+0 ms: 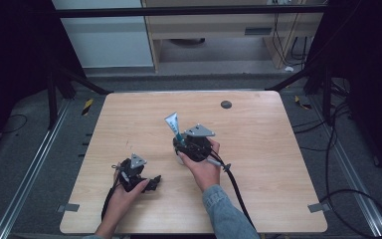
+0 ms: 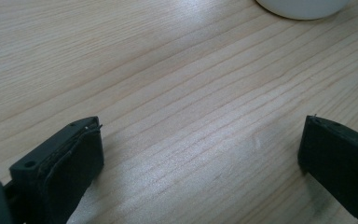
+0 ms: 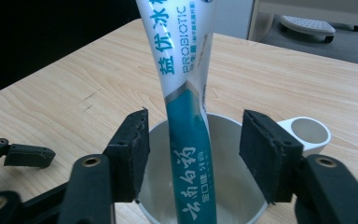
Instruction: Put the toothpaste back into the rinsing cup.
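Pale wood-grain counter (image 1: pixel 258 164) carries a white ceramic mug (image 3: pixel 242 196) near its middle, and a white-and-teal toothpaste tube (image 3: pixel 186 116) stands in it, long axis nearly upright, leaning toward the far left in the high view. Directly above the mug, the right gripper (image 3: pixel 193 154) straddles the tube with both pads clear of it, jaws parted. Nearer the front-left edge, the left gripper (image 2: pixel 200 154) rests wide open over bare wood, the mug just ahead.

toothpaste tube (image 3: pixel 186 140) in cup (image 3: pixel 242 196), jaws apart
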Motion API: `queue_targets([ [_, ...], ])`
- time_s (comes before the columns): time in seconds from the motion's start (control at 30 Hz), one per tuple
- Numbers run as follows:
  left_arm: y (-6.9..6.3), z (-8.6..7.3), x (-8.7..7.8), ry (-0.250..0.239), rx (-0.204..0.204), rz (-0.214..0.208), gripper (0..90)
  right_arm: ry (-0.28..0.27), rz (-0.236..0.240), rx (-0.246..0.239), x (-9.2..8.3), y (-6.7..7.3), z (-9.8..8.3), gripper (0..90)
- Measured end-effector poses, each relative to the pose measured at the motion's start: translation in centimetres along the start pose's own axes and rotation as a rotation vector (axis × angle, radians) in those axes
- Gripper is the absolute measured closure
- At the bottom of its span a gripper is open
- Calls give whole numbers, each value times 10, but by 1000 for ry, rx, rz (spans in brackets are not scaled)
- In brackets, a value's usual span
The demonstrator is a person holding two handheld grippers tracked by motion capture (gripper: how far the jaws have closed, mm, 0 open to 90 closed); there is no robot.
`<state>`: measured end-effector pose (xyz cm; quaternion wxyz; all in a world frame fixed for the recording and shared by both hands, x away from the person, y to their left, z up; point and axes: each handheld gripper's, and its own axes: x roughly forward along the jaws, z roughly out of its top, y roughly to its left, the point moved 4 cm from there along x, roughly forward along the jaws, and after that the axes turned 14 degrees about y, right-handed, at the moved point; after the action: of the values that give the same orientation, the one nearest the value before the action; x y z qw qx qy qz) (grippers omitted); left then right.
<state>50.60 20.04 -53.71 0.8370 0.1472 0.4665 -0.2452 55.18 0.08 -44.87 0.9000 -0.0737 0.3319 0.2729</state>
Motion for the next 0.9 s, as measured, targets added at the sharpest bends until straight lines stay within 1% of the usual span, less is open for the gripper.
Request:
queue_targets([
  [0.07,0,0,0,0,0,0,0,5,-2,-9,-1,0,0,361],
  [0.2,0,0,0,0,1,0,0,5,9,-11,-5,1,1,298],
  [0.33,0,0,0,1,1,0,0,4,6,-40,-10,0,2,247],
  [0.4,0,0,0,1,0,0,0,11,13,-54,-13,0,3,216],
  [0.53,0,0,0,0,1,0,0,39,13,-81,-19,-2,4,167],
  [0.6,0,0,0,1,1,0,0,45,8,-89,-23,-4,4,147],
  [0.7,0,0,0,1,1,0,0,78,12,-101,-29,-8,4,116],
  [0.77,0,0,0,1,1,0,0,89,15,-111,-33,-11,4,103],
  [0.83,0,0,0,1,1,0,0,93,22,-115,-38,-14,4,96],
  [0.9,0,0,0,1,2,1,0,99,35,-106,-42,-18,4,89],
])
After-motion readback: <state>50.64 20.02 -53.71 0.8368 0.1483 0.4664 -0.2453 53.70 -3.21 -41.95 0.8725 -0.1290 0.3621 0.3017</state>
